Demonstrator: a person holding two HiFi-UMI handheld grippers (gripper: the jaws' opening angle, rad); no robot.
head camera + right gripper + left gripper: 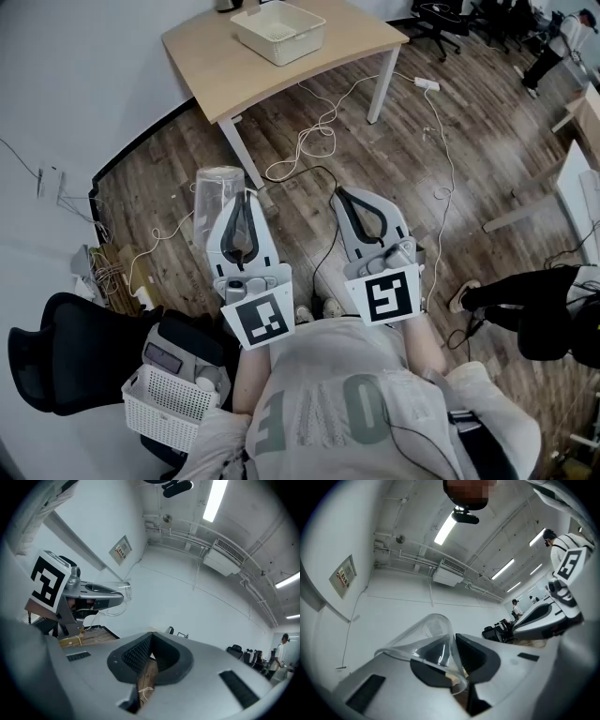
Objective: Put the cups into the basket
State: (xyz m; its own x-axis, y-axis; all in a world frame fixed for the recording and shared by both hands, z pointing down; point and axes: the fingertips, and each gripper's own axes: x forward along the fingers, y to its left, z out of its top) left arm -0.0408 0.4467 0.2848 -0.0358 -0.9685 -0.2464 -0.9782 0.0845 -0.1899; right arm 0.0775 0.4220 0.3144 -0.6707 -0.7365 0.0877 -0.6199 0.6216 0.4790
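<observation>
A clear plastic cup [217, 187] is pinched by its wall in my left gripper [242, 204], held over the wooden floor in front of me. In the left gripper view the cup [425, 637] lies tilted across the left jaw, with the gripper [453, 643] shut on its side. My right gripper [356, 197] is level beside it, shut and holding nothing; its pads [140, 656] meet at the tip. In the right gripper view the cup [120, 590] shows at the left. A white basket [278, 31] stands on the wooden table [211, 66] ahead.
Cables [314, 131] and a power strip [427, 83] lie on the floor between me and the table. A black chair [66, 352] and a second white basket [164, 403] are at my lower left. More desks and office chairs stand to the right.
</observation>
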